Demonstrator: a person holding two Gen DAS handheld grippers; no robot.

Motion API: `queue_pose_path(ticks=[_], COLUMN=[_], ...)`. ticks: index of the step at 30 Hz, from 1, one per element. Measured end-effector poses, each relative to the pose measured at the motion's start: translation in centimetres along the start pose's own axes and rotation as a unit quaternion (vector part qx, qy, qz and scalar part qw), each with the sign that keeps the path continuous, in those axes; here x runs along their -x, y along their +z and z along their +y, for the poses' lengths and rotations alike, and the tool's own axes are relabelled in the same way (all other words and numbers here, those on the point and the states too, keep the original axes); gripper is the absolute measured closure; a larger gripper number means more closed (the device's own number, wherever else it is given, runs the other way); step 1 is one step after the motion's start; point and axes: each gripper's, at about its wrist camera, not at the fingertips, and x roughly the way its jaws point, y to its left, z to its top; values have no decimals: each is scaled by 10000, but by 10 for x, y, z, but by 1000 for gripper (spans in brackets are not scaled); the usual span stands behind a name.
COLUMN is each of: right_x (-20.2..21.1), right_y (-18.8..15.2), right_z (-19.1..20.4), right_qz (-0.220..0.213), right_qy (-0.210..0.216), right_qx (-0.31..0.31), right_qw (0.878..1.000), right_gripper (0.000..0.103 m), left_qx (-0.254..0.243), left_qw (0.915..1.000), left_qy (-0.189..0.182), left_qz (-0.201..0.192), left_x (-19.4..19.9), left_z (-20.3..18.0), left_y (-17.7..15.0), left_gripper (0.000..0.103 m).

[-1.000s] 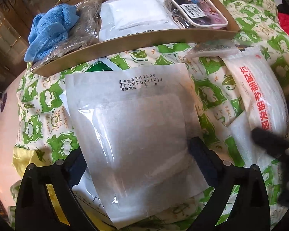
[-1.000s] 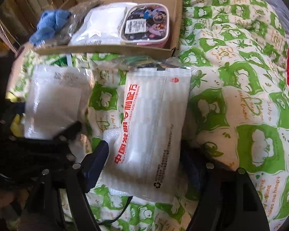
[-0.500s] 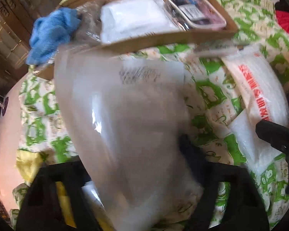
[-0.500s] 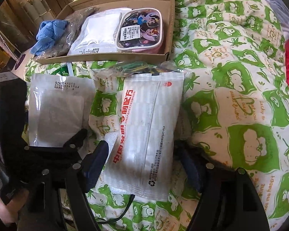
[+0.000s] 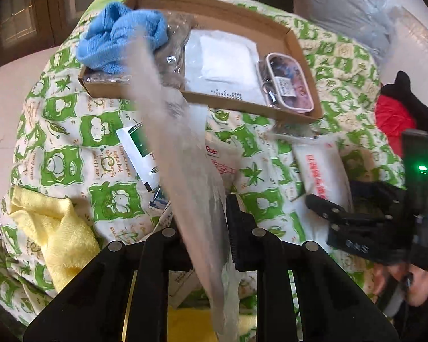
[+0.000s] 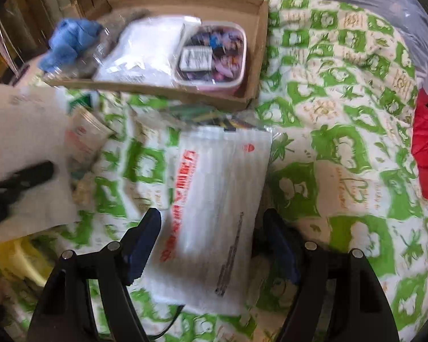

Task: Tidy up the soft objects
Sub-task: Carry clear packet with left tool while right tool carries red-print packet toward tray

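Note:
A clear plastic pack of white cloth (image 5: 185,156) hangs edge-on above the green-patterned bedspread (image 5: 71,148). It is pinched in my left gripper (image 5: 205,213), whose jaws are closing on its lower part. In the right wrist view this pack (image 6: 22,131) is a white blur at the left. A white pack with red lettering (image 6: 216,199) lies flat on the bed between the fingers of my right gripper (image 6: 211,219). Those jaws are closing slightly, and the pads stand beside the pack's edges. Beyond both lies a shallow cardboard tray (image 5: 242,20).
The tray holds a blue cloth (image 5: 119,37), a crinkled clear bag, a white pack (image 5: 225,62) and a pink-rimmed case (image 5: 288,85). A yellow towel (image 5: 51,228) and a green-and-white packet (image 5: 139,148) lie on the bed. A red garment (image 5: 393,116) is at the right.
My left gripper went from wide open around the flat clear pack to shut on it, then lifted and tilted it edge-on. The right gripper stays over the red-lettered pack.

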Motion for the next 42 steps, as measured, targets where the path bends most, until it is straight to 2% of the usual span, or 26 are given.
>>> queue_pose_path(ticks=[1, 2, 4, 6, 8, 10, 17, 22, 30, 42], right_x=[-1, 0, 4, 11, 13, 19, 34, 49, 79, 73], right_y=[0, 0, 1, 2, 3, 3, -12, -23, -40, -35], right_z=[-2, -3, -6, -13, -22, -23, -34, -50, -52, -44], right_qz=[15, 5, -61, -164, -181, -199, -143, -266, -482, -476], right_qy=[86, 182, 273, 399, 541, 644, 907, 1029, 1169, 1242], right_qx=[-27, -51, -98, -139, -215, -218, -332, -418, -437, -353], right_qw=[10000, 9998, 9996, 9990, 9981, 9975, 9952, 9935, 9910, 9905], right_gripper=[42, 49, 57, 60, 61, 61, 60, 60, 60, 60], left_qx=[11, 42, 105, 202, 270, 266, -40, -96, -2, -53], left_qw=[10000, 9999, 9996, 9992, 9989, 9983, 9997, 9996, 9984, 9986], left_qy=[-41, -138, -234, -336, -374, -496, -242, -278, -479, -320], left_qz=[-22, -75, -111, -74, 26, 139, 95, -38, -312, -410], left_x=[2, 10, 14, 12, 8, 3, -2, 3, 29, 39], left_z=[2, 5, 8, 11, 17, 15, -5, -11, -13, -17], left_y=[1, -1, 1, -1, -2, -5, -8, -9, -13, -5], left_gripper=[85, 85, 85, 85, 85, 91, 94, 94, 94, 94])
